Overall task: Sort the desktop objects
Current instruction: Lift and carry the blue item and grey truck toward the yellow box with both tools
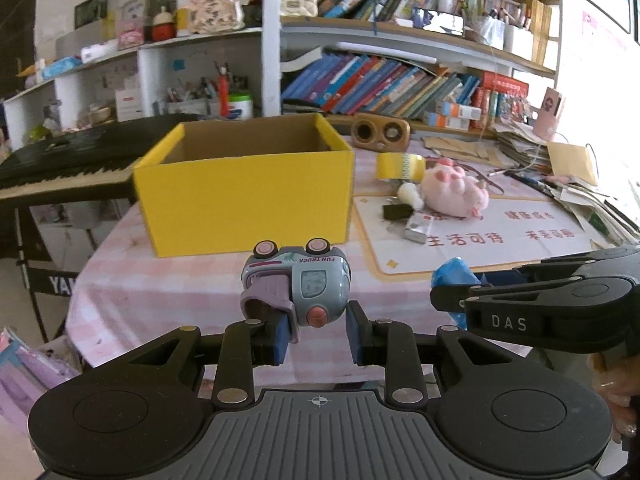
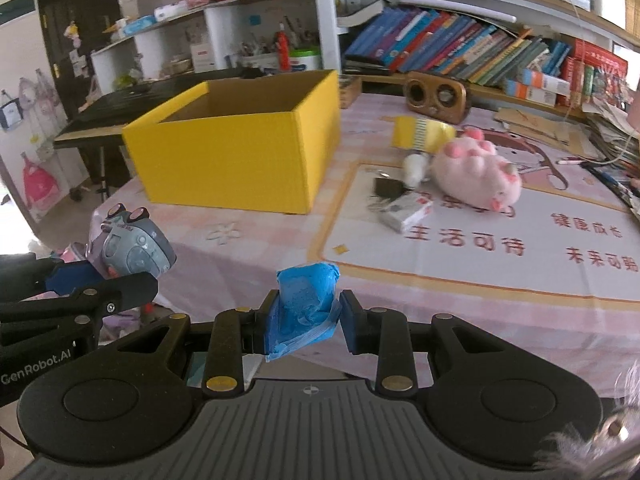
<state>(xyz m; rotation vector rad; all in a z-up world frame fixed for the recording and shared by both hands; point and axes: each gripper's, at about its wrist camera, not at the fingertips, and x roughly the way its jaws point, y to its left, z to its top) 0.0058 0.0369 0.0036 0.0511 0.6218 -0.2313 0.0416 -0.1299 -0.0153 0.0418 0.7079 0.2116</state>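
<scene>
I am carrying two things toward the yellow box (image 1: 244, 188), which is sitting at twelve o'clock on the pink checked tablecloth (image 1: 160, 292). My left gripper (image 1: 316, 334) is pinching the toy truck (image 1: 298, 286), upside down, by its rear; it looks like light, hard, smooth plastic, likely to slip, so its flat sides are the safest hold. My right gripper (image 2: 306, 322) is squeezing a blue crinkly packet (image 2: 306, 304), jaws narrow; it seems soft and light, crushing easily. The plush pig (image 2: 478, 174) is lying at two o'clock.
</scene>
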